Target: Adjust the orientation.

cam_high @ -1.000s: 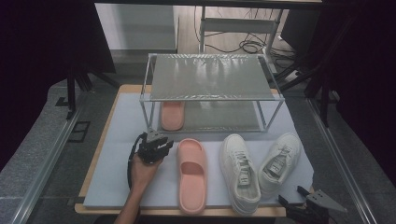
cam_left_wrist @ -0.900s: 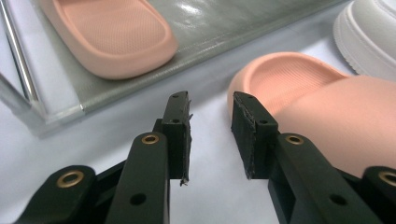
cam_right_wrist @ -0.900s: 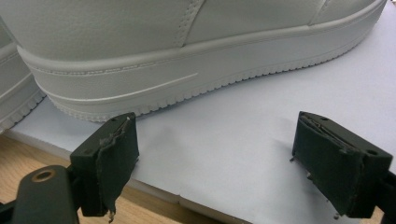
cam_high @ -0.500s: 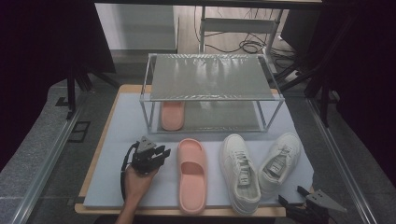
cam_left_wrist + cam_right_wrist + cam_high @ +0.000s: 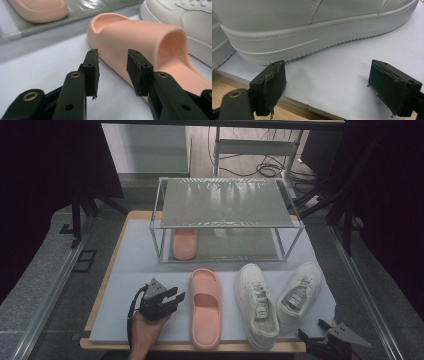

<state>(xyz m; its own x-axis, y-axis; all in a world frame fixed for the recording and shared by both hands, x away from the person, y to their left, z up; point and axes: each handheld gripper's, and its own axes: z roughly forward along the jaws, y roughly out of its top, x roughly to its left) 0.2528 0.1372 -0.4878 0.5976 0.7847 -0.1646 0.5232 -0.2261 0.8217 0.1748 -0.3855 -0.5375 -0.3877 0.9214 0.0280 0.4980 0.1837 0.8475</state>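
Note:
A pink slide sandal (image 5: 205,305) (image 5: 140,50) lies on the pale mat, toe toward the rack. Its twin (image 5: 185,243) (image 5: 37,10) rests on the lower shelf of the metal rack (image 5: 227,200). My left gripper (image 5: 176,297) (image 5: 112,71) sits just left of the near sandal and points at its side. Its jaws have just been opening and nothing is between them. Two white sneakers (image 5: 257,305) (image 5: 300,292) lie to the right. My right gripper (image 5: 312,337) (image 5: 327,85) waits open at the mat's front right corner, facing the sole of a sneaker (image 5: 312,30).
The rack has a glossy top shelf and thin posts (image 5: 159,245) at its corners. The mat (image 5: 135,270) lies on a wooden board (image 5: 107,285) with bare mat left of the sandal. Cables and dark frames stand behind the rack.
My left gripper has drawn back toward the front edge of the mat and turned its jaws toward the pink sandal's side. Nothing else has moved.

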